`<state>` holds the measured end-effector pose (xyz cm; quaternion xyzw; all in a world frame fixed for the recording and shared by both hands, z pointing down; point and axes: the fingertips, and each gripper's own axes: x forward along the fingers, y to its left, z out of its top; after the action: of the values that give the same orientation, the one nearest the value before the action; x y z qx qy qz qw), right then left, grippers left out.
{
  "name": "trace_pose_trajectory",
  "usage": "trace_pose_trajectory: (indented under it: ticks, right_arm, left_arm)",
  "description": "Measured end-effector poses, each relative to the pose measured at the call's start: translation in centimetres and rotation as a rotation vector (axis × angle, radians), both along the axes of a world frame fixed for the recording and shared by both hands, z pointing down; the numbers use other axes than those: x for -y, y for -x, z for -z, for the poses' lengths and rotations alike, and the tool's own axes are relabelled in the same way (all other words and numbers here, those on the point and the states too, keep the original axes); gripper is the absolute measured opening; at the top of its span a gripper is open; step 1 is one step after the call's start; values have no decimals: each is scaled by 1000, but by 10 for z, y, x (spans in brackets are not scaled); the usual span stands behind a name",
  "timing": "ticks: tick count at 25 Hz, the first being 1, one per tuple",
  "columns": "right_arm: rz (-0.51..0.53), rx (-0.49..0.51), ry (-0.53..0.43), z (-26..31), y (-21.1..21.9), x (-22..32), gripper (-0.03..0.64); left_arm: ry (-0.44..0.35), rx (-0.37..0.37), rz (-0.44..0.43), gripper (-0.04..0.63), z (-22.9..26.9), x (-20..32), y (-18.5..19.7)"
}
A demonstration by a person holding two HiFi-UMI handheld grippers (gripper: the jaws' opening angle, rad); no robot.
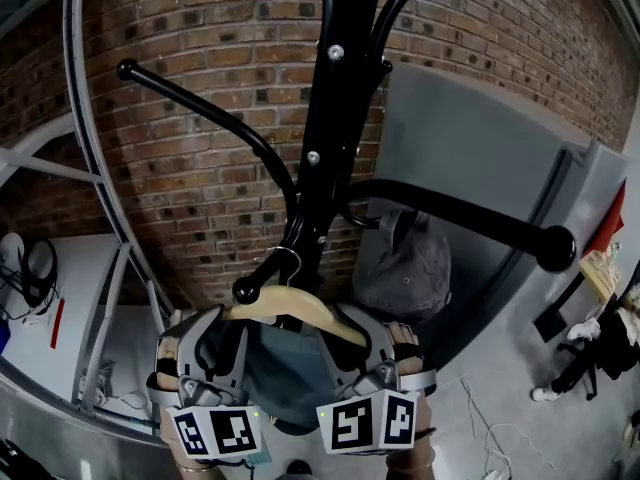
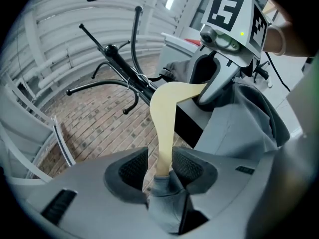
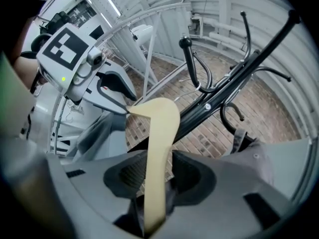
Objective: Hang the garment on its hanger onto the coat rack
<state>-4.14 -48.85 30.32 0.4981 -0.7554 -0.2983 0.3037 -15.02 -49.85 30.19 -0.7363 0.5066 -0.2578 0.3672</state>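
1. The wooden hanger lay with its long axis across the head view, roughly 9 to 3 o'clock, its 3 o'clock end a little lower. The garment hung from it directly beneath.
2. The hanger's wire hook sat at 12 o'clock of the wood. It appeared looped over the low peg of the coat rack, just inboard of the peg's knob.
3. The left claw stood at the hanger's 9 o'clock end. Its jaws were spread, with the wooden arm and a fold of grey cloth between them. A gap showed on one side, so nothing was clamped.
4. The right claw stood at the 3 o'clock end. It was likewise spread about the other arm, with daylight beside the wood and no grip.
5. Both claws were equally near, side by side below the peg, and pointed up toward 12 o'clock along the hanger's arms.
6. Judgement: the rack appeared to carry the load. The coming move would likely be a straight withdrawal toward 6 o'clock. It turns on each claw clearing the wood without dragging the hook off past the knob.
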Motion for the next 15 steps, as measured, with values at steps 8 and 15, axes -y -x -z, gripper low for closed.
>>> trace_pose_trajectory:
  ticks: [8,15]
  right_arm:
    - [22,30,-22,4,-5,-27,130]
    - [-10,79,-63,8,-19,-51,129]
  left_arm:
    - [-41,4,47,138,6,-31,0]
    - [-41,-18,44,137,7,-60,-6]
